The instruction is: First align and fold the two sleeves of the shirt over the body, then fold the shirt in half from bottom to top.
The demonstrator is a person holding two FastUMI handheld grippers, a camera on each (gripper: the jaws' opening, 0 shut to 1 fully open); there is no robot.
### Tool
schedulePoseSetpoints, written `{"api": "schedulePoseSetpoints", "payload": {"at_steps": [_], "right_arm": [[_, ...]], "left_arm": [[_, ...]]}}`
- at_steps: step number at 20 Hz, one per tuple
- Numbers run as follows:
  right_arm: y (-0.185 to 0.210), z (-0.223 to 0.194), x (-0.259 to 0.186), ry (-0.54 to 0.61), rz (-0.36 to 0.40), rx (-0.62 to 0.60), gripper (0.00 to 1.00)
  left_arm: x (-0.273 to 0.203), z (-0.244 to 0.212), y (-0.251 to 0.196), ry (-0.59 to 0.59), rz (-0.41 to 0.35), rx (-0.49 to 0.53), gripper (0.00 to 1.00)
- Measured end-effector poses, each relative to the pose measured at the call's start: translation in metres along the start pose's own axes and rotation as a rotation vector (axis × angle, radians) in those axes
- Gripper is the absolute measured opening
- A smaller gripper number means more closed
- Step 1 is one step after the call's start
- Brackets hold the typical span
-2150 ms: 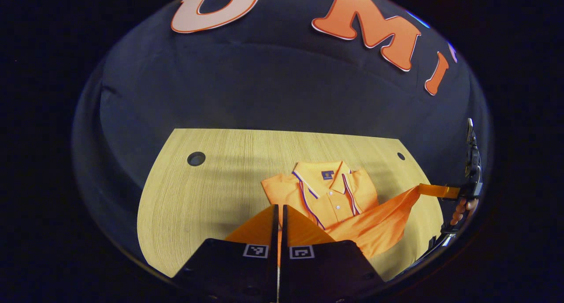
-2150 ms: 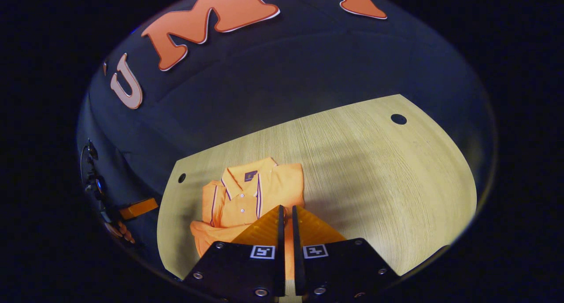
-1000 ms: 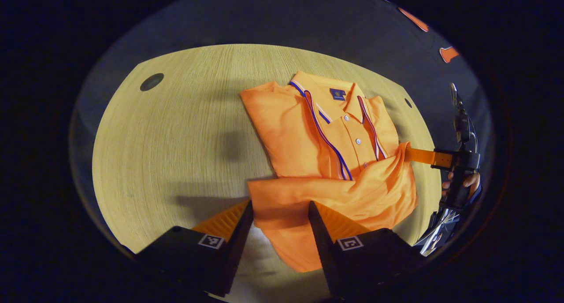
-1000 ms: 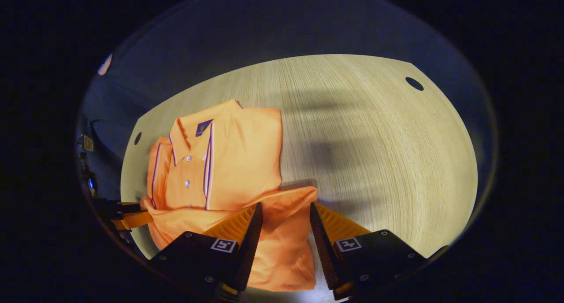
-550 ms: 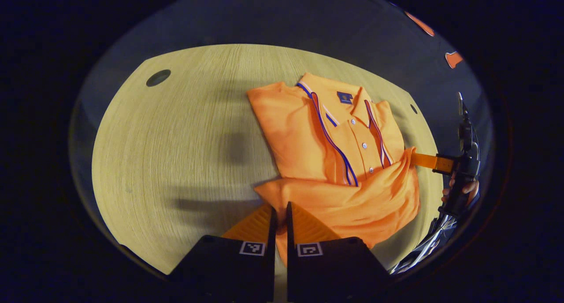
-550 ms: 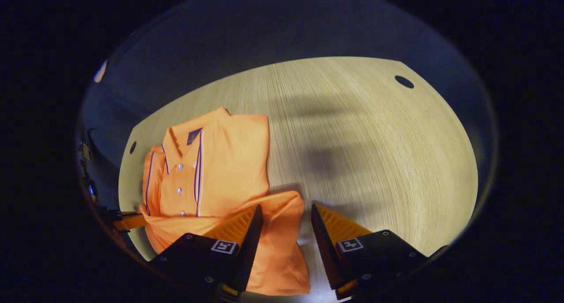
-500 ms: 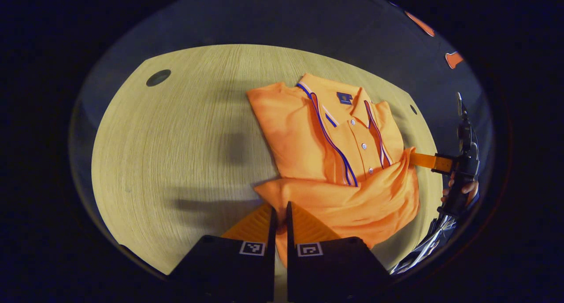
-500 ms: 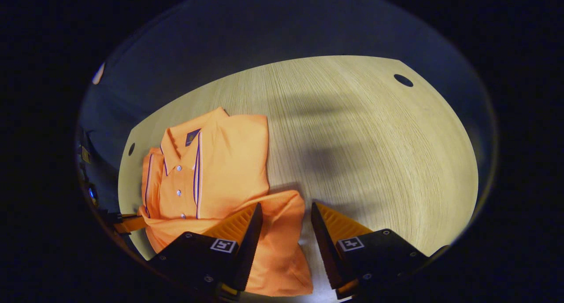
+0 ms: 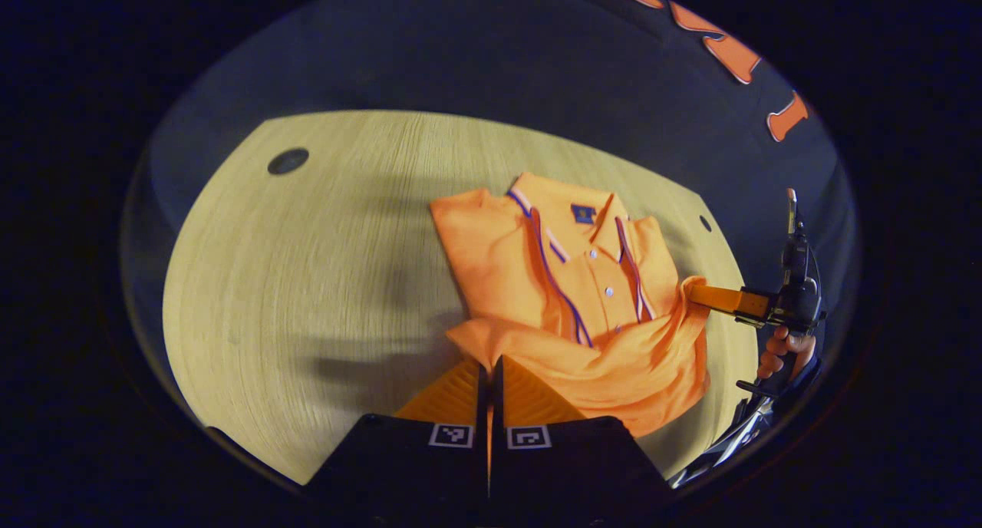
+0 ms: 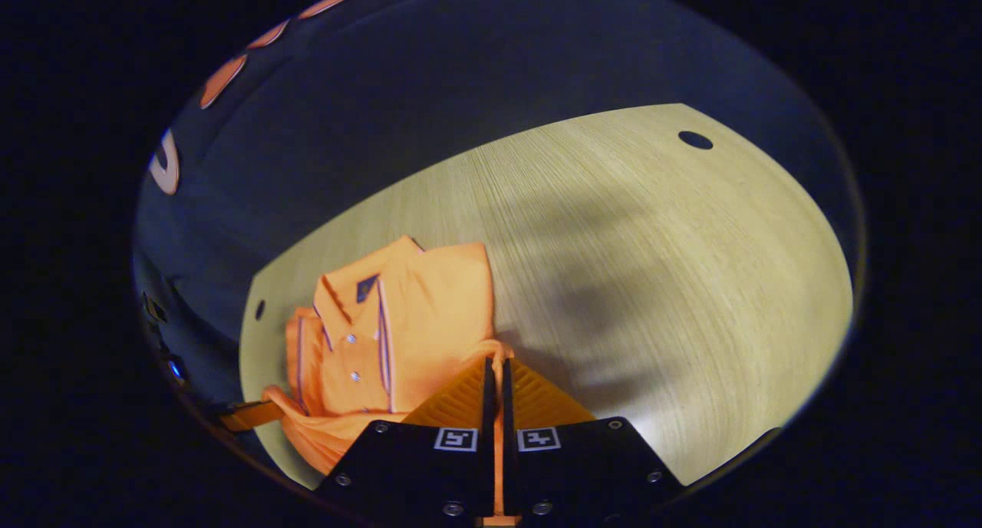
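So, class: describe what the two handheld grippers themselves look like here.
Each gripper, left gripper and right gripper, has a black body, screws showing on the right one's, with two square black-and-white markers and ribbed wedge-shaped fingers. In the left gripper view, cables trail below the hand holding the right one.

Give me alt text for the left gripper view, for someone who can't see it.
The left gripper is shut on the bottom hem of an orange polo shirt lying collar-up on a light wooden table. At the right edge, the right gripper, held by a hand, pinches the hem's other corner.
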State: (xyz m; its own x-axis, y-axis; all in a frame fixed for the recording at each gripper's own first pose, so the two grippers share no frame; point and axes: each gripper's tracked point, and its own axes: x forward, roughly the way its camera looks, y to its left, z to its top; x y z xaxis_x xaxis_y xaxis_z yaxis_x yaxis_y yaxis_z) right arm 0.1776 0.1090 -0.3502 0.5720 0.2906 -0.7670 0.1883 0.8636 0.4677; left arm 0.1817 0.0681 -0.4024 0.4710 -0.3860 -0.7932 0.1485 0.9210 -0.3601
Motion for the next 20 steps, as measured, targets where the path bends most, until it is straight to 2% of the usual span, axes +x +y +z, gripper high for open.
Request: {"api": "schedulePoseSetpoints", "payload": {"at_steps": [1, 3, 7, 8, 13, 18, 20], "right_arm": [[-0.002, 0.001, 0.003, 0.027, 0.009, 0.000, 0.05], [-0.007, 0.016, 0.002, -0.006, -0.008, -0.042, 0.05], [-0.001, 0.057, -0.011, -0.098, -0.015, -0.074, 0.05], [0.005, 0.070, -0.013, -0.131, 0.004, -0.070, 0.05], [0.006, 0.107, -0.006, -0.164, -0.004, -0.040, 0.05], [0.012, 0.101, 0.006, -0.101, -0.011, -0.056, 0.05], [0.008, 0.102, 0.004, -0.139, -0.040, -0.121, 0.05]], "left_arm": [[0.001, 0.003, 0.000, 0.005, 0.015, 0.040, 0.02], [0.000, 0.014, -0.005, -0.009, 0.028, 0.084, 0.02], [-0.011, 0.052, -0.016, -0.085, 0.015, 0.087, 0.02], [-0.012, 0.061, -0.015, -0.119, 0.017, 0.095, 0.02], [-0.009, 0.108, 0.003, -0.199, 0.068, 0.135, 0.02], [0.021, 0.111, 0.024, -0.159, 0.136, 0.155, 0.02], [0.015, 0.116, 0.024, -0.182, 0.142, 0.134, 0.10]]}}
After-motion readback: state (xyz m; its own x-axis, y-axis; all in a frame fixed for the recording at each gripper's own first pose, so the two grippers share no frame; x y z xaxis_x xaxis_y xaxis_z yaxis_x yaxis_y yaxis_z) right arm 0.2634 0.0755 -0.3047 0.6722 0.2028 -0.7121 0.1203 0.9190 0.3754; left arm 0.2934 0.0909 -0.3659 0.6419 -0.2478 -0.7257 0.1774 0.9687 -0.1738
